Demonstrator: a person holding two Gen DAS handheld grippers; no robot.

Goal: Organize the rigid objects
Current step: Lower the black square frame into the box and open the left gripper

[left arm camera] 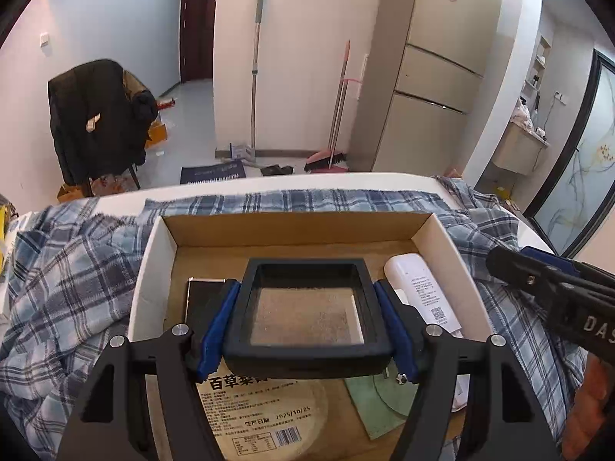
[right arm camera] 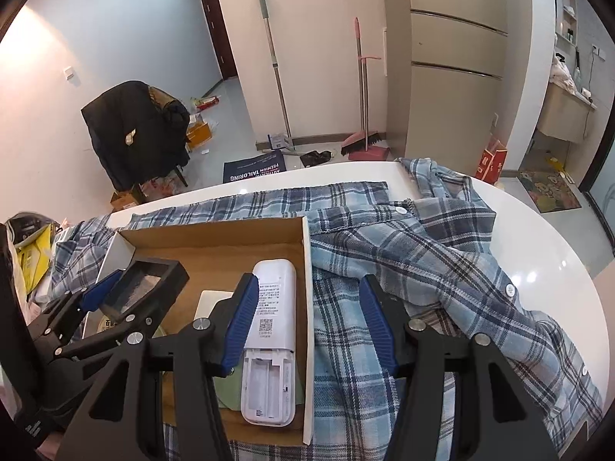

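Note:
My left gripper (left arm camera: 305, 288) is shut on a black square frame (left arm camera: 307, 307) with a clear window, its blue pads pressing on the frame's two sides. It hangs tilted over an open cardboard box (left arm camera: 152, 269) with white outer walls. A white remote (left arm camera: 419, 288) lies back-up along the box's right wall, and its battery bay (right arm camera: 269, 384) is uncovered. My right gripper (right arm camera: 307, 284) stands open and holds nothing. Its left finger is over the remote (right arm camera: 273, 326) and its right finger is over the plaid shirt (right arm camera: 423, 269). The black frame (right arm camera: 153, 280) shows at the left of the right wrist view.
In the box also lie a round labelled packet (left arm camera: 253, 415), a green card (left arm camera: 376, 403) and a flat black item (left arm camera: 203, 299). The plaid shirt (left arm camera: 69, 269) is spread around the box on a white table (right arm camera: 538, 230). Past the far edge stand a chair with a black coat (right arm camera: 134, 130) and brooms (right arm camera: 363, 142).

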